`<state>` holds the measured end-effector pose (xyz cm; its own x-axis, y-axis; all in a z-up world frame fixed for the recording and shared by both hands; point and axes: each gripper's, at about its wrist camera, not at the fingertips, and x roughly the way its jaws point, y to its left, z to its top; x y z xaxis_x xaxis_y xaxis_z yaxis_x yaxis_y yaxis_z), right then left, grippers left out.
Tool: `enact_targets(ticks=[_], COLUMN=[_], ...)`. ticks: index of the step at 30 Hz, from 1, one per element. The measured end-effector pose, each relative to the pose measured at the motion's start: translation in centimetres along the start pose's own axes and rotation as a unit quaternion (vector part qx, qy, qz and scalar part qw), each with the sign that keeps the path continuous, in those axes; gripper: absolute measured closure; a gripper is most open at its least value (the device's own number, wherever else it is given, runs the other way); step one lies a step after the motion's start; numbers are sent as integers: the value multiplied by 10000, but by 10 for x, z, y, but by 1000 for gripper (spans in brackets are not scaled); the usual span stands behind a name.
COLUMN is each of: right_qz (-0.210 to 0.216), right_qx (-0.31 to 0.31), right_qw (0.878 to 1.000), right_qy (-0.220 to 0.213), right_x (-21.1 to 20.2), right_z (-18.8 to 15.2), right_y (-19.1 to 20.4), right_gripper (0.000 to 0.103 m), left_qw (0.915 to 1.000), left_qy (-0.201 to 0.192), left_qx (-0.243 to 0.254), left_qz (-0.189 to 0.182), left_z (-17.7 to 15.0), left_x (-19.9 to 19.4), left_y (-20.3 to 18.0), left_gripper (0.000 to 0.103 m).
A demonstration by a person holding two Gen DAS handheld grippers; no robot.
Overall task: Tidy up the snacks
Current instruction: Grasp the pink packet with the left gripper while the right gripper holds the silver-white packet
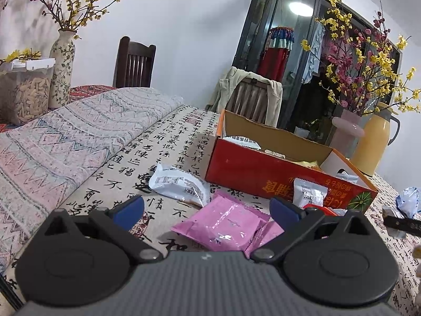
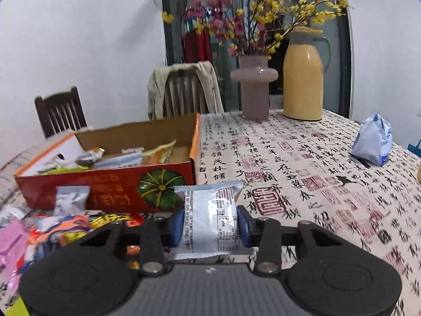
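My right gripper (image 2: 210, 222) is shut on a white and silver snack packet (image 2: 210, 218), its blue pads pressing both sides, just in front of the red cardboard box (image 2: 110, 187). The box holds several snack packets (image 2: 118, 155). My left gripper (image 1: 206, 209) hangs open over a pink packet (image 1: 223, 223), with nothing between its fingers. A white packet (image 1: 181, 184) lies beyond it on the cloth. A small white packet (image 1: 309, 192) leans against the box (image 1: 252, 171) front. A pile of colourful packets (image 2: 65, 229) lies left of my right gripper.
A pink vase (image 2: 254, 87) with flowers and a yellow thermos jug (image 2: 302, 79) stand at the table's far side. A crumpled blue and white bag (image 2: 373, 142) lies at the right. A folded patterned cloth (image 1: 65, 142), a jar (image 1: 23, 92) and a floral vase (image 1: 61, 71) sit left. Chairs stand behind.
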<state>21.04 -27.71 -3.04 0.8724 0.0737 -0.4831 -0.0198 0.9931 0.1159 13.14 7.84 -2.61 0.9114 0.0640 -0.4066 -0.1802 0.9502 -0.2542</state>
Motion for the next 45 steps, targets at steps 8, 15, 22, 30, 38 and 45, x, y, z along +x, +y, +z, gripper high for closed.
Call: enact_targets(ticks=[8, 15, 22, 30, 38, 45], right_qz=[220, 320, 374, 508, 687, 763], right_qx=[243, 370, 446, 501, 568, 552], right_qw=[9994, 9988, 9983, 9974, 9960, 9955], right_qy=[-98, 52, 71, -13, -85, -130], right_x=[-12, -7, -6, -9, -12, -13], right_z=[-18, -23, -24, -26, -27, -27], right_y=[-5, -8, -10, -12, -16, -16], right_gripper=[63, 63, 63, 63, 63, 63], left_qw=[10000, 9999, 9983, 9871, 9742, 9760], left_qy=[15, 25, 566, 1304, 1763, 1715], left_qx=[5, 16, 94, 803, 1264, 1224], left_qz=[56, 98, 120, 457, 618, 545], left_z=[1, 1, 8, 13, 14, 10], left_x=[1, 1, 15, 43, 70, 74], left_y=[0, -1, -1, -25, -42, -43], left_gripper=[0, 0, 0, 0, 16, 26])
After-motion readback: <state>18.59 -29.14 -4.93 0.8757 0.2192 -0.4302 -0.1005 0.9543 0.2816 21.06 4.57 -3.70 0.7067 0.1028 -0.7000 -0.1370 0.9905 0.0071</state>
